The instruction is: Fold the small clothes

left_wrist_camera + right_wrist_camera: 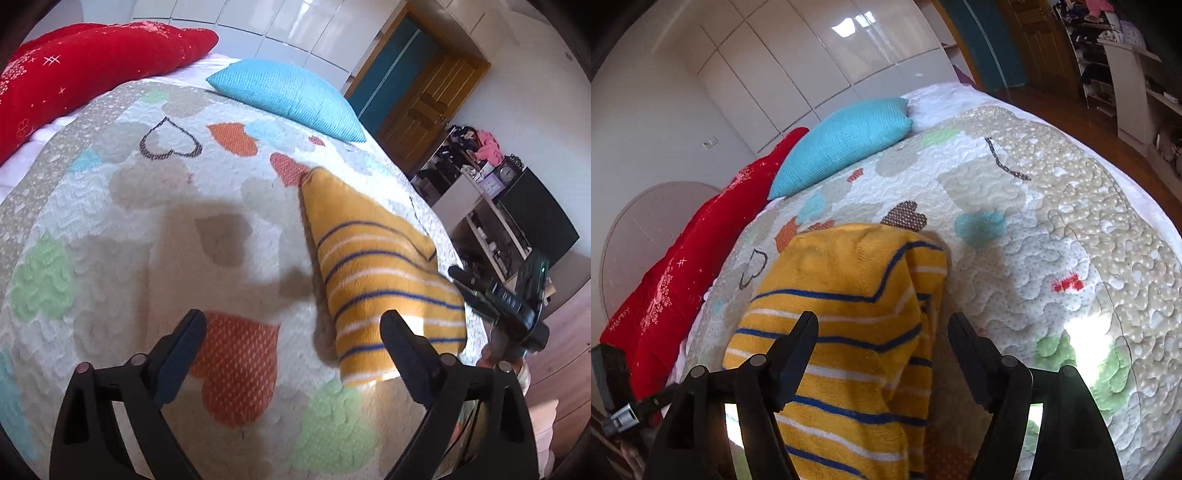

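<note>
A small yellow garment with blue and white stripes [373, 266] lies folded on the quilted bedspread [122, 206]. My left gripper [293, 325] is open and empty, just above the spread, with the garment by its right finger. My right gripper [882, 328] is open over the garment [849, 295], which lies between and under its fingers. The right gripper also shows in the left wrist view [495, 299] at the garment's right edge.
A turquoise pillow [288, 96] and a red cushion [85, 70] lie at the head of the bed. White wardrobe doors [798, 62] stand behind. A wooden door [428, 96] and cluttered shelves [491, 192] stand past the bed's right edge.
</note>
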Demonstrator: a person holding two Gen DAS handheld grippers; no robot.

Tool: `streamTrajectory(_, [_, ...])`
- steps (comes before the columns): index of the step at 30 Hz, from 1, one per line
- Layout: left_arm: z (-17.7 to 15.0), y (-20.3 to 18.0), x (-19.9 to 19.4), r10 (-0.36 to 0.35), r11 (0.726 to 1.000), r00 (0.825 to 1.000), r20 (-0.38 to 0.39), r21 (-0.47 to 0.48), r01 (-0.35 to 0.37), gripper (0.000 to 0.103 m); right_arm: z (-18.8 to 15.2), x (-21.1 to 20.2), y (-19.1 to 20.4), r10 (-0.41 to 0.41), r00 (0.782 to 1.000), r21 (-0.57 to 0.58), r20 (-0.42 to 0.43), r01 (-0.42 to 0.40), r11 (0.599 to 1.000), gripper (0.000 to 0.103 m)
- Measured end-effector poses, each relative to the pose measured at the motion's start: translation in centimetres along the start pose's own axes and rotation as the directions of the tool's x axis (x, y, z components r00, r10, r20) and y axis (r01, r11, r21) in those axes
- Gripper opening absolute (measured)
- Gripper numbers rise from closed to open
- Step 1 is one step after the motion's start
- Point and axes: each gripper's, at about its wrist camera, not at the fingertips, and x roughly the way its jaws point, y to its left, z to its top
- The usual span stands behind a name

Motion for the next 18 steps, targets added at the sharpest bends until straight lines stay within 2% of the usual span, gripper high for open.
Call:
streamTrajectory(3, [1.9,-0.1,3.1,-0.108,0.994,0.994,-0.037,-0.030,0.106,0.095,-0.3,1.7,-0.7,0.014,0.999,0.018,-0.051,-0.013,1.000,0.078])
streamTrajectory(6, [2.5,-1.3,7.2,-0.206,0.978,0.969,-0.139,-0.044,0.202,0.095,-0.3,3.8,-1.7,0.085,0.992,0.085,-0.089,-0.078,0.993,0.079])
streamTrajectory(8, [2.1,-2.6,9.4,-0.214,0.976,0.957,-0.193,-0.012,0.216,0.095,-0.2,5.2,-2.6,0.149,0.984,0.149,-0.093,-0.134,0.980,0.080])
streamTrajectory(10, [1.5,-3.8,11.3,-0.217,0.975,0.947,-0.237,0.004,0.224,0.096,0.0,6.0,-3.1,0.176,0.982,0.191,-0.070,-0.160,0.968,0.079])
streamTrajectory(12, [1.1,-4.3,12.4,-0.213,0.976,0.941,-0.262,-0.010,0.218,0.095,0.2,6.5,-2.9,0.203,0.977,0.214,-0.064,-0.185,0.959,0.068])
streamTrajectory(13, [1.2,-4.4,12.4,-0.208,0.977,0.943,-0.260,-0.009,0.213,0.091,0.3,6.8,-2.5,0.223,0.972,0.220,-0.072,-0.202,0.954,0.065])
streamTrajectory(14, [1.4,-4.7,12.0,-0.236,0.970,0.937,-0.259,-0.010,0.242,0.070,0.5,7.0,-2.0,0.235,0.969,0.219,-0.078,-0.213,0.952,0.062])
streamTrajectory(15, [1.6,-4.8,11.6,-0.226,0.973,0.938,-0.262,-0.004,0.233,0.066,0.8,7.0,-1.4,0.263,0.961,0.217,-0.084,-0.240,0.946,0.056])
streamTrajectory(18, [2.5,-5.4,9.2,-0.215,0.973,0.948,-0.234,0.030,0.228,0.058,1.7,5.8,1.5,0.339,0.938,0.155,-0.079,-0.324,0.933,0.053])
